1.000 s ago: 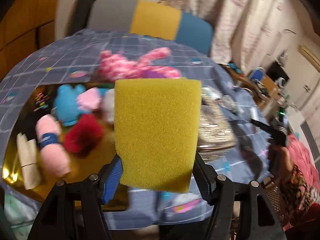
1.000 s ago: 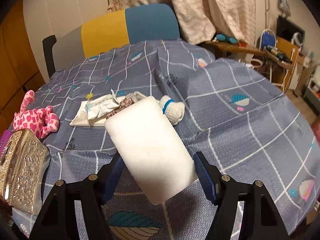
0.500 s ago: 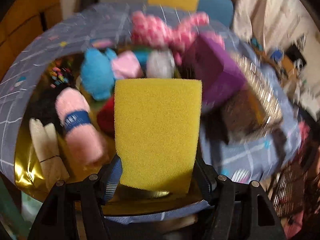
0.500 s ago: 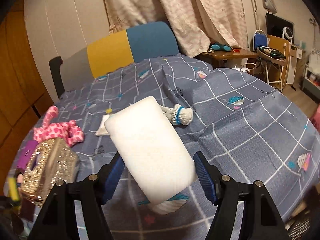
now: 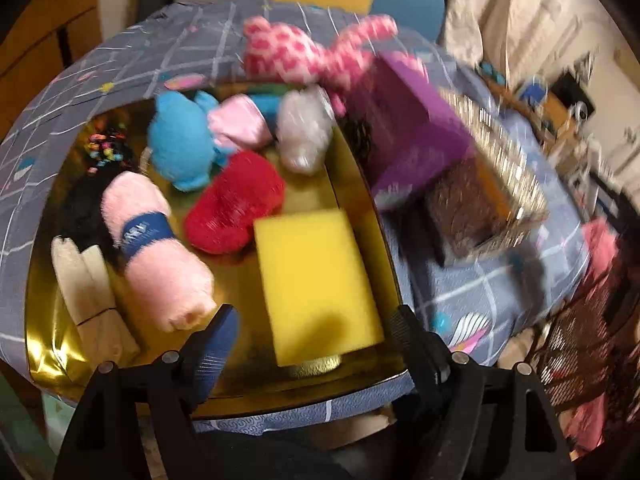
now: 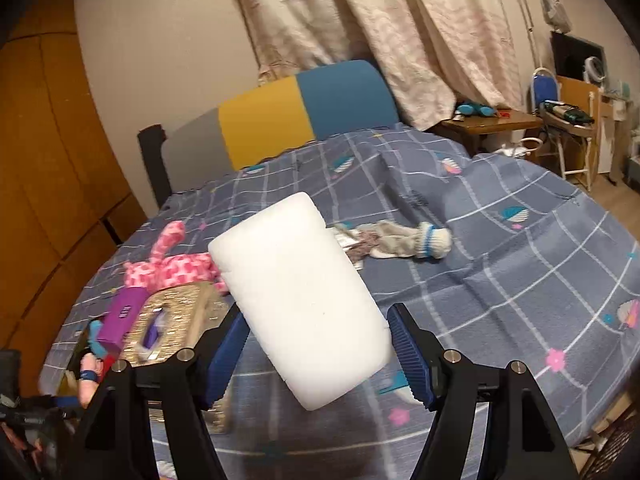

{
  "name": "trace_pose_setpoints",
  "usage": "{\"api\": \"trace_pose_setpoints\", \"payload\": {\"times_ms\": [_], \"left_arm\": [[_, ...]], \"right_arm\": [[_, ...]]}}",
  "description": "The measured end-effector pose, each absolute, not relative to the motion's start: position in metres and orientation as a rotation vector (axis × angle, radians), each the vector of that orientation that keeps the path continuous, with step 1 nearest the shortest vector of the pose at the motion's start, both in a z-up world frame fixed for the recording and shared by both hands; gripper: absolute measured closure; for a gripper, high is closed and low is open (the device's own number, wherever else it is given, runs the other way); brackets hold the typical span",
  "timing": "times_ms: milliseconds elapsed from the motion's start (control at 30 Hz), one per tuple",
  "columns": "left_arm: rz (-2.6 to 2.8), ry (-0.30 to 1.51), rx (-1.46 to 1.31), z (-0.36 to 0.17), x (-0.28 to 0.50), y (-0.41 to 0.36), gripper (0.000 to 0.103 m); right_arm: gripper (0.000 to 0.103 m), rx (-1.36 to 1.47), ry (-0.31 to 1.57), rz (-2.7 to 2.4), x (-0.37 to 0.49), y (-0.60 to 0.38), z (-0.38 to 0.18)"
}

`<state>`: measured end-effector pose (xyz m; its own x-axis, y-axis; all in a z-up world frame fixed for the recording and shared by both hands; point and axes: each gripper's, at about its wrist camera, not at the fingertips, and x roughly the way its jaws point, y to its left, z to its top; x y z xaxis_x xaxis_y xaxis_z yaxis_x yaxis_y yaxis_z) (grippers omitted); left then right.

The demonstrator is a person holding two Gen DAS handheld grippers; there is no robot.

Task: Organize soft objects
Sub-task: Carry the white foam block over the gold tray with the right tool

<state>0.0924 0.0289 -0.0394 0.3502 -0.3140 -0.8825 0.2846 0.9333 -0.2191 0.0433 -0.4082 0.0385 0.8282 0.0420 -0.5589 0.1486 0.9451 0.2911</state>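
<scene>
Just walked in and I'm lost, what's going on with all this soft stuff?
A person is sorting soft things into a gold tray on a covered table. The left tool has just been opening, and the yellow sponge now sits loose in the tray beside rolled towels and plush toys. The right tool holds a white sponge above the table.

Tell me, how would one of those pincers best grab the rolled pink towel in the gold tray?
Probably from above, closing across the pink towel at its blue band, pads on its long sides. The roll lies flat in the gold tray; the beige bundle crowds one side, so it is a tight fit there.
</scene>
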Motion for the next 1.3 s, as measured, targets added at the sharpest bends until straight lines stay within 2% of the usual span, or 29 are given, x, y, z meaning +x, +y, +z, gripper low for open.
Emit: {"api": "trace_pose_setpoints", "payload": {"times_ms": [300, 700, 1067, 1300], "left_arm": [[-0.315, 0.983, -0.365, -0.018, 0.086, 0.095, 0.025], [-0.279, 0.865, -0.398, -0.023, 0.067, 0.128, 0.025], [-0.225, 0.802, -0.419, -0.027, 0.047, 0.163, 0.026], [-0.166, 0.767, -0.485, -0.024, 0.043, 0.194, 0.026]], "right_arm": [[0.032, 0.283, 0.613, 0.096, 0.048, -0.331, 0.048], [0.031, 0.181, 0.689, 0.377, 0.058, -0.2, 0.053], [0.031, 0.15, 0.965, 0.647, 0.099, -0.065, 0.005], [0.03, 0.126, 1.048, 0.675, 0.121, -0.02, -0.016]]}}
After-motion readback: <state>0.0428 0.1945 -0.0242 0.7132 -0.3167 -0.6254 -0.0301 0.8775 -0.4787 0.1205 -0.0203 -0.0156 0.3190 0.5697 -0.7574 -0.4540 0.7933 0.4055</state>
